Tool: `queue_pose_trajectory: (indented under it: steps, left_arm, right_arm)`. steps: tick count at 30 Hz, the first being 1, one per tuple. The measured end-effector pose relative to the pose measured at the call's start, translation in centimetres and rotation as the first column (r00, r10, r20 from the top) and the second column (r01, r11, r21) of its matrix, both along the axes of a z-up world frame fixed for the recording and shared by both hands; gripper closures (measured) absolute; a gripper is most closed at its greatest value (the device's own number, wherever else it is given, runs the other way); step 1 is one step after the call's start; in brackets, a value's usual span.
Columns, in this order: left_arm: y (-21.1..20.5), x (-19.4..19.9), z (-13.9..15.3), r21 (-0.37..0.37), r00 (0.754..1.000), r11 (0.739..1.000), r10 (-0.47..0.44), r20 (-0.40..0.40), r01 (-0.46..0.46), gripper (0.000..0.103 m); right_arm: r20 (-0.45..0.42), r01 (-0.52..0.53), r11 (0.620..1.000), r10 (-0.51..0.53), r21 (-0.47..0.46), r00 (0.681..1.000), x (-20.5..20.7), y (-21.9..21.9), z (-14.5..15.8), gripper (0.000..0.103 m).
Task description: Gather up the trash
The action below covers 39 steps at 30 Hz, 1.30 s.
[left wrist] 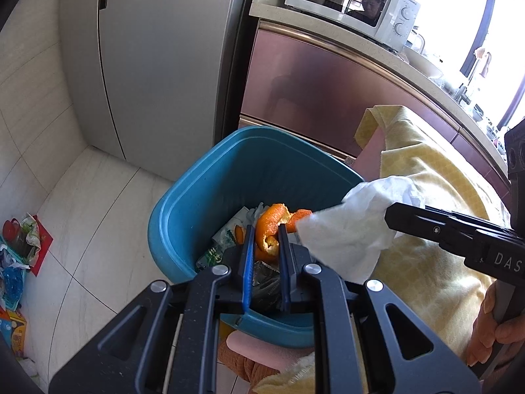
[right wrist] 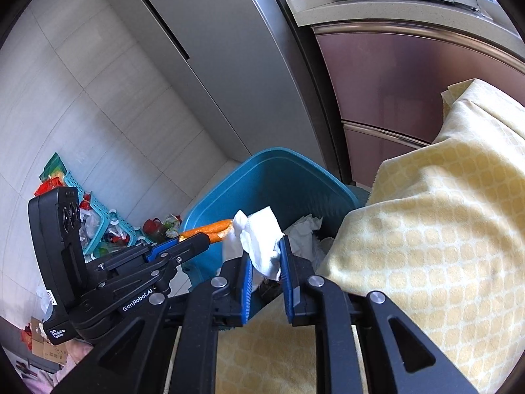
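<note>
A blue trash bin (left wrist: 183, 203) (right wrist: 282, 177) stands on the floor beside a table with a yellow cloth (left wrist: 423, 197) (right wrist: 443, 216). My left gripper (left wrist: 266, 233) is shut on a curled orange peel (left wrist: 272, 223) and holds it over the bin's opening; the peel also shows in the right wrist view (right wrist: 210, 228). My right gripper (right wrist: 265, 249) is shut on a crumpled white tissue (right wrist: 259, 233) (left wrist: 351, 226) over the bin's near rim. Wrappers and white paper lie inside the bin (left wrist: 226, 239).
A grey fridge (left wrist: 157, 65) and pink cabinets (left wrist: 328, 92) with a microwave (left wrist: 351, 3) stand behind the bin. A pile of wrappers and a teal basket (right wrist: 98, 223) lies on the tiled floor at left. A pink stool edge (left wrist: 259, 348) sits below the bin.
</note>
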<state>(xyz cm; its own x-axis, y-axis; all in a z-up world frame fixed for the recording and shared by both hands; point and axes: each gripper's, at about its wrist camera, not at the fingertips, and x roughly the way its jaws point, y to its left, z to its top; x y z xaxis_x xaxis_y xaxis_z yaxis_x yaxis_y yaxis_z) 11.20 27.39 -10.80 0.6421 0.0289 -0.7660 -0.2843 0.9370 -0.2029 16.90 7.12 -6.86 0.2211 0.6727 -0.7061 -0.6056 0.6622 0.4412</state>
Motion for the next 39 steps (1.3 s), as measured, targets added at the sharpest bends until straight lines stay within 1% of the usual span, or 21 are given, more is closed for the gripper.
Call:
queue_pose_trajectory:
  steps: [6,10,13,14,15,18,19,20,21,23,24,25,26,27,29,32,34,35,36,39]
  left_arm:
    - [0.1,0.4,-0.6,-0.012,1.000,1.000,0.000,-0.016,-0.001,0.087]
    - [0.2,0.4,-1.0,-0.018,1.000,1.000,0.003,-0.019,-0.003,0.085]
    - [0.2,0.3,-0.9,-0.023,1.000,1.000,-0.001,-0.010,0.001,0.084]
    - [0.2,0.2,-0.8,-0.023,1.000,1.000,-0.003,-0.003,0.003,0.080]
    - [0.2,0.0,-0.7,-0.024,1.000,1.000,-0.003,0.004,0.003,0.072]
    - [0.0,-0.6,-0.1,-0.024,0.999,1.000,-0.006,0.034,0.007,0.064]
    - [-0.1,-0.9,0.2,-0.025,0.999,1.000,-0.011,0.046,0.012,0.062]
    - [-0.2,-1.3,0.5,-0.021,0.998,1.000,-0.013,0.059,0.014,0.057]
    - [-0.4,-1.7,0.9,-0.013,0.997,1.000,-0.014,0.075,0.015,0.050]
    - [-0.9,-2.4,1.6,-0.003,0.994,1.000,-0.023,0.105,0.023,0.042]
    - [-1.1,-2.9,2.0,0.005,0.993,1.000,-0.027,0.119,0.026,0.038]
    - [-1.5,-3.3,2.4,0.016,0.990,0.999,-0.033,0.136,0.031,0.036]
    - [-1.9,-3.9,2.8,0.028,0.987,0.999,-0.041,0.153,0.037,0.033]
    - [-2.3,-4.3,3.2,0.041,0.985,0.998,-0.048,0.168,0.042,0.026]
    - [-3.4,-5.3,4.0,0.071,0.976,0.996,-0.060,0.209,0.046,0.019]
    - [-4.9,-6.9,5.1,0.099,0.961,0.994,-0.074,0.266,0.049,0.006]
    - [-6.3,-7.6,5.8,0.118,0.949,0.991,-0.089,0.301,0.056,0.006]
    - [-6.9,-7.9,6.1,0.126,0.945,0.991,-0.093,0.313,0.055,0.006]
    - [-7.5,-8.2,6.4,0.129,0.941,0.990,-0.090,0.327,0.049,0.006]
    - [-9.4,-9.2,7.3,0.137,0.923,0.990,-0.084,0.374,0.035,0.006]
  right_arm:
    - [0.006,-0.001,1.000,0.001,-0.019,1.000,-0.1,0.5,-0.2,0.087]
    - [0.008,0.004,1.000,-0.004,-0.016,1.000,0.1,0.3,-0.1,0.082]
    - [0.009,0.008,1.000,-0.008,-0.013,1.000,0.0,0.0,-0.1,0.081]
    - [0.009,0.011,1.000,-0.011,-0.010,1.000,0.0,-0.2,-0.1,0.080]
    - [0.010,0.012,1.000,-0.012,-0.007,1.000,-0.1,-0.3,-0.1,0.079]
    - [0.017,0.022,1.000,-0.022,0.007,1.000,-0.2,-1.1,0.1,0.072]
    - [0.024,0.027,1.000,-0.027,0.014,0.999,-0.4,-1.5,0.2,0.068]
    - [0.034,0.032,0.999,-0.033,0.021,0.999,-0.6,-1.9,0.4,0.061]
    - [0.046,0.039,0.999,-0.041,0.028,0.998,-0.8,-2.4,0.7,0.058]
    - [0.070,0.058,0.997,-0.061,0.045,0.996,-1.4,-3.6,1.2,0.047]
    - [0.084,0.067,0.996,-0.071,0.052,0.994,-1.7,-4.3,1.5,0.045]
    - [0.098,0.076,0.995,-0.082,0.059,0.992,-2.0,-5.0,1.7,0.042]
    - [0.115,0.087,0.994,-0.094,0.065,0.989,-2.4,-5.7,2.0,0.040]
    - [0.132,0.095,0.993,-0.104,0.070,0.986,-2.9,-6.5,2.3,0.039]
    - [0.167,0.125,0.989,-0.138,0.082,0.976,-3.8,-8.0,2.9,0.030]
    - [0.220,0.167,0.981,-0.184,0.096,0.958,-5.0,-10.4,3.7,0.024]
    - [0.256,0.198,0.975,-0.218,0.102,0.942,-6.0,-12.0,4.1,0.019]
    - [0.276,0.214,0.972,-0.234,0.101,0.932,-6.5,-12.8,4.3,0.018]
    - [0.297,0.234,0.967,-0.254,0.102,0.921,-7.2,-13.6,4.5,0.017]
    - [0.359,0.291,0.951,-0.310,0.109,0.880,-9.1,-16.0,4.8,0.011]
